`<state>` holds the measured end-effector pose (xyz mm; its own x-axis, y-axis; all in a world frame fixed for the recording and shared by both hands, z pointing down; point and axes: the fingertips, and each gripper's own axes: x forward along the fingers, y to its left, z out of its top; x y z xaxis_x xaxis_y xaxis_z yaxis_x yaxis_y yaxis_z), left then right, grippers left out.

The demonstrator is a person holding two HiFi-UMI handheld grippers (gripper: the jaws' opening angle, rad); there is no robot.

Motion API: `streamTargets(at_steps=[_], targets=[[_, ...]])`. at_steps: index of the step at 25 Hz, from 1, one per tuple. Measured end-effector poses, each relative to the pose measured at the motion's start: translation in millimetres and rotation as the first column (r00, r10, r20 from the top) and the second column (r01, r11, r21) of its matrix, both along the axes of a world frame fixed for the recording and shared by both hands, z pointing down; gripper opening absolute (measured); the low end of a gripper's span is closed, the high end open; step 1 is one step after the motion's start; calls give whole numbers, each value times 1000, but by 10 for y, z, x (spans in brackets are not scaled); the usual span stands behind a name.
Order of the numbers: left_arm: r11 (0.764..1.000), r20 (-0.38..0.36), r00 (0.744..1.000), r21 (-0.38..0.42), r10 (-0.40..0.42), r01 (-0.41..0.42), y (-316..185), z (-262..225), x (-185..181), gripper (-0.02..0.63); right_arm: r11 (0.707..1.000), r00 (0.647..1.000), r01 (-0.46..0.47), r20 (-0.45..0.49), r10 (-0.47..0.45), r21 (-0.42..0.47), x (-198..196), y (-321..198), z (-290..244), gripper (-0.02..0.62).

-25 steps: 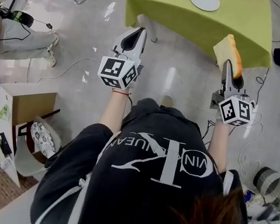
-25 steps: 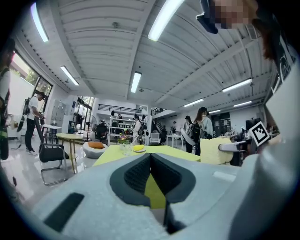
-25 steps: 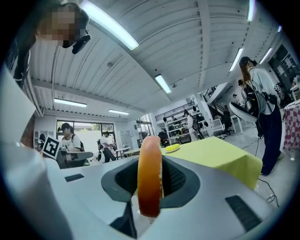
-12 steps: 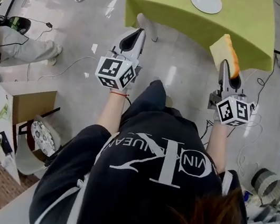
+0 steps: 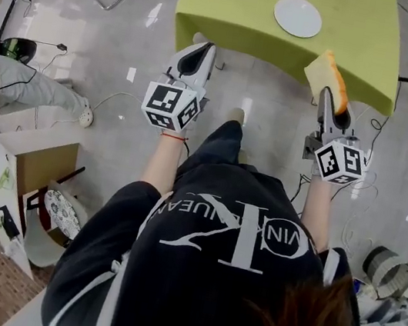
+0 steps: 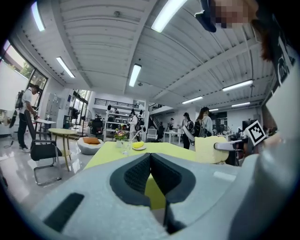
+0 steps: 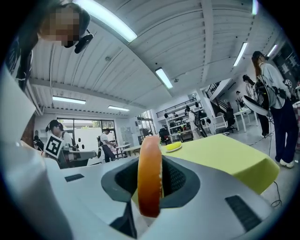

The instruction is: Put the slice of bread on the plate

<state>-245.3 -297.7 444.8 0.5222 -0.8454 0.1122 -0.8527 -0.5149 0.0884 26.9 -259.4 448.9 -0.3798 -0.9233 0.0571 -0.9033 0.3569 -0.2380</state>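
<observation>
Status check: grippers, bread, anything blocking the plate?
Left gripper shut, empty. Right gripper shut on bread, at the near edge of the table. Plate ahead on table; nothing in the way.

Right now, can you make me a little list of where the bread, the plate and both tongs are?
bread: slice of bread, held up on its edge, crust towards the right gripper view
right tongs: right tongs shut on the slice
left tongs: left tongs shut, holding nothing
plate: white plate on the green table
bread on plate: not yet
</observation>
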Motion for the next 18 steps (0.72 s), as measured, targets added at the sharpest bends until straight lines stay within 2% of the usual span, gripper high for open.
streamTargets(at_steps=[7,18], targets=[[999,-13,999,-24,41,-42,-580,68,126,11,999,999,-35,9,35,-30,71,-437,34,97],[987,-21,988,-51,150,-151,-1271,156,438,11,994,996,-83,21,85,-65,96,-908,78,98]])
